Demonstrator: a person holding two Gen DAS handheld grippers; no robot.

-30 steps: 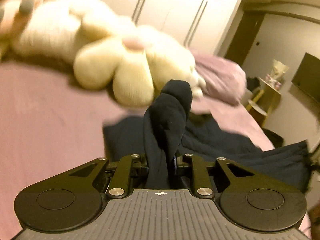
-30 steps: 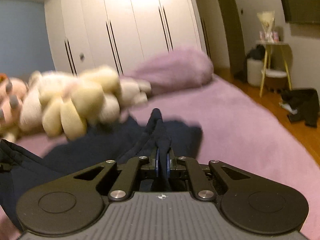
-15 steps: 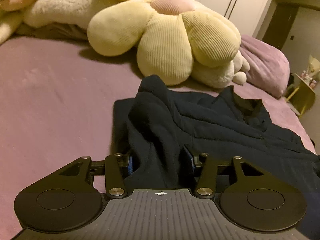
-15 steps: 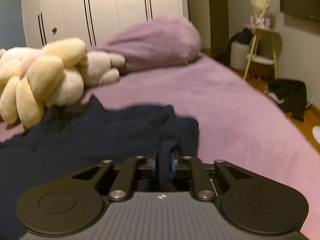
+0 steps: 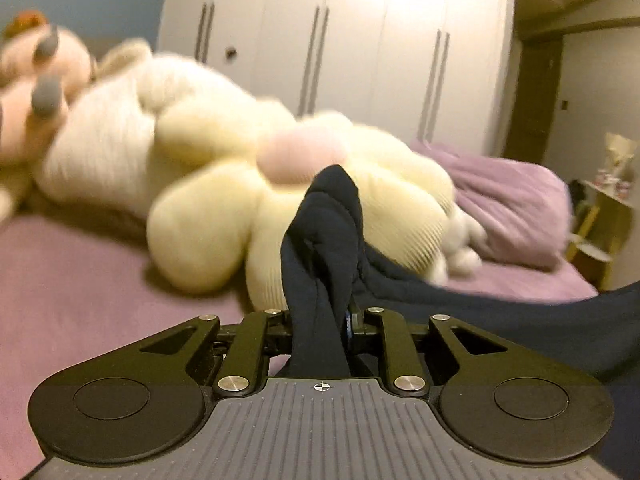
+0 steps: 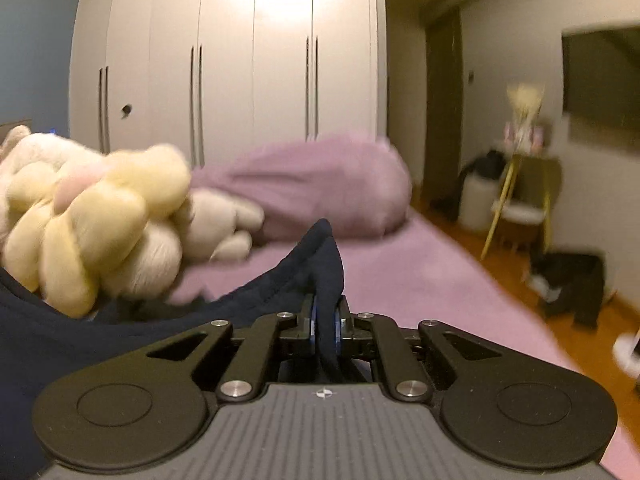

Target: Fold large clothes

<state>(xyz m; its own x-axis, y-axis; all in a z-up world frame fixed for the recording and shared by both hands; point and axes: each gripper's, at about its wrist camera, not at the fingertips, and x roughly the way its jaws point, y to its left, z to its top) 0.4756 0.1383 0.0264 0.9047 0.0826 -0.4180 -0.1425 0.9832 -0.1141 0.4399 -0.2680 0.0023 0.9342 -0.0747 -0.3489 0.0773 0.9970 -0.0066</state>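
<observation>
Dark garment (image 5: 320, 248) bunched between left gripper (image 5: 320, 320) fingers, clamped; right gripper (image 6: 325, 320) likewise pinching fold.

Home bedroom, purple-sheeted bed (image 6: 420, 276), plush toys (image 5: 224, 184) at far left, white wardrobe doors (image 6: 248, 60) behind, wooden floor (image 6: 500, 256) right.

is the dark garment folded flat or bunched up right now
Bunched, not folded flat. The dark garment is pinched in both the left tool and the right tool, rising in crumpled peaks over the bed.
</observation>
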